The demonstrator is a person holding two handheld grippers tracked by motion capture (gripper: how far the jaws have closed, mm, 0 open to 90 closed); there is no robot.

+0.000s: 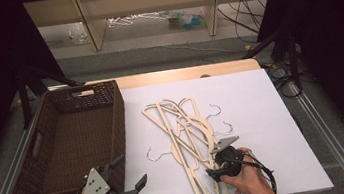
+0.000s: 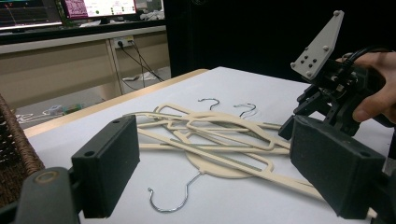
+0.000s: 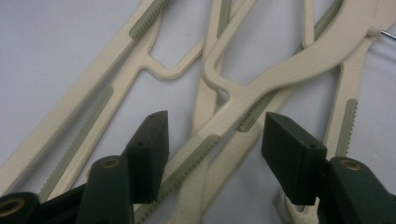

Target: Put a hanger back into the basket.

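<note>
A tangle of several cream hangers [image 1: 185, 135] with metal hooks lies on the white board [image 1: 262, 110] in the high view. My right gripper [image 1: 214, 172] is low over the near end of the pile. In the right gripper view its jaws stand open [image 3: 215, 135] on either side of crossed hanger arms [image 3: 261, 84], not closed on them. My left gripper [image 1: 130, 174] hovers open near the board's front left, beside the basket. In the left gripper view it looks across at the hangers [image 2: 210, 140] between its open jaws [image 2: 215, 163], with the right gripper [image 2: 301, 114] beyond.
A dark woven basket [image 1: 116, 129] with nothing in it stands at the left, touching the board's edge. One loose hook [image 1: 158, 152] points toward my left gripper. Metal rails run along both table sides. Shelves and cables lie beyond the far edge.
</note>
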